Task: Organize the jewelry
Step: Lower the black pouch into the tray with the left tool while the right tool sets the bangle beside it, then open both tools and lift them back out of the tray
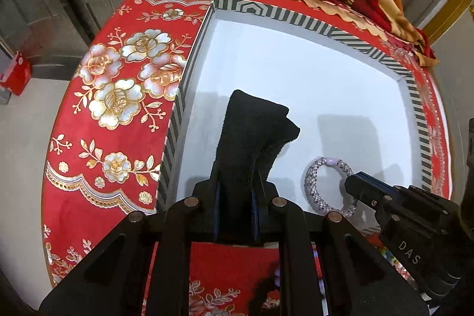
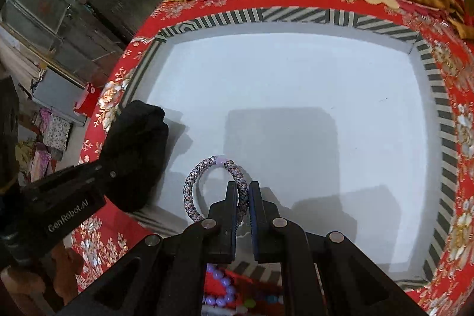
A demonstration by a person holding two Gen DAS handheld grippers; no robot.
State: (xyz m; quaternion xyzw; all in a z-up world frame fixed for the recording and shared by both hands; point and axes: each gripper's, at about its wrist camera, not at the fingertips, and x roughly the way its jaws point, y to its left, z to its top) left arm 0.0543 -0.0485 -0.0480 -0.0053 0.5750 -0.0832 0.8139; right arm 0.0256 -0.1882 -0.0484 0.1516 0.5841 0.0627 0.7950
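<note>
over the box (image 2: 444, 138) on a red cloth (image 1: 97, 138), our right gripper (image 2: 243, 191) pinched the bracelet (image 2: 192, 191) by one side, low above the white floor. we judged it light and limp, best taken by its cord. our left gripper (image 1: 237, 191) was closed on a soft black pouch (image 1: 251, 126). nothing lay in the box. beads (image 2: 220, 286) lay outside.

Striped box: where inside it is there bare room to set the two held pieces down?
The white floor of the striped box is bare toward the far and right walls. Crowding is at the near-left: the left tongs grip a black pouch, the right tongs a braided bracelet.
</note>
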